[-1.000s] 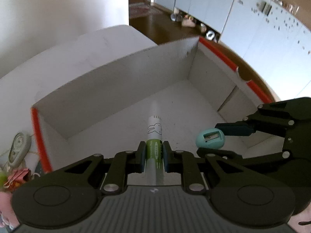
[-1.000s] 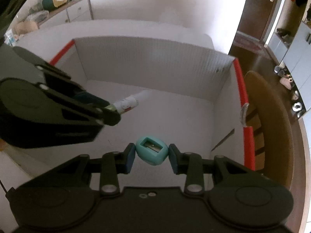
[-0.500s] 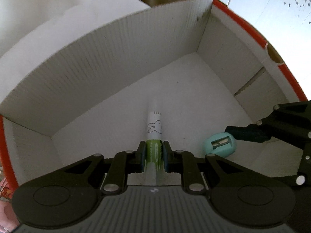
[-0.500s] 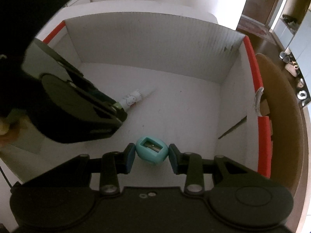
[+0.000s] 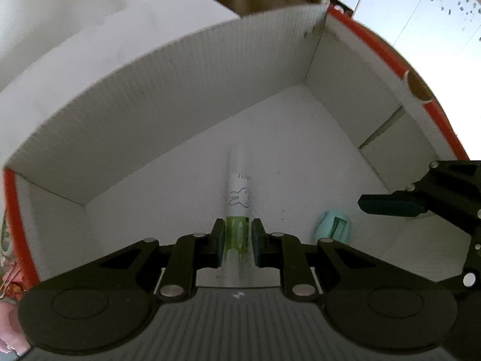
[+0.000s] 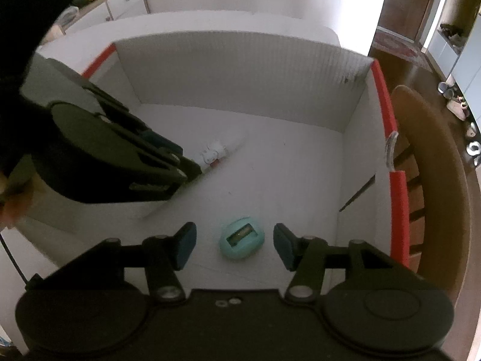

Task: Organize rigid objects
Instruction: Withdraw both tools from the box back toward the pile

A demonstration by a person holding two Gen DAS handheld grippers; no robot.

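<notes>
A white cardboard box (image 5: pixel 180 90) with red-edged side walls fills both views. My left gripper (image 5: pixel 237 234) is shut on a white-and-green glue stick (image 5: pixel 239 198) with a rabbit drawing, held low over the box floor. The stick also shows in the right wrist view (image 6: pixel 215 155). My right gripper (image 6: pixel 234 242) is open. A teal pencil sharpener (image 6: pixel 242 240) lies on the box floor between its fingers, touching neither. It also shows in the left wrist view (image 5: pixel 333 225), below a right fingertip (image 5: pixel 390 204).
The box (image 6: pixel 240 69) stands on a white table (image 5: pixel 90 45). A wooden chair (image 6: pixel 427 180) stands right of the box. Small colourful items (image 5: pixel 9 270) lie outside the box's left wall. White cabinets (image 5: pixel 421 6) and a dark floor lie beyond.
My right gripper has opened and the teal sharpener now lies on the box floor. Both grippers have gone lower into the box. The left stays shut on the glue stick.
</notes>
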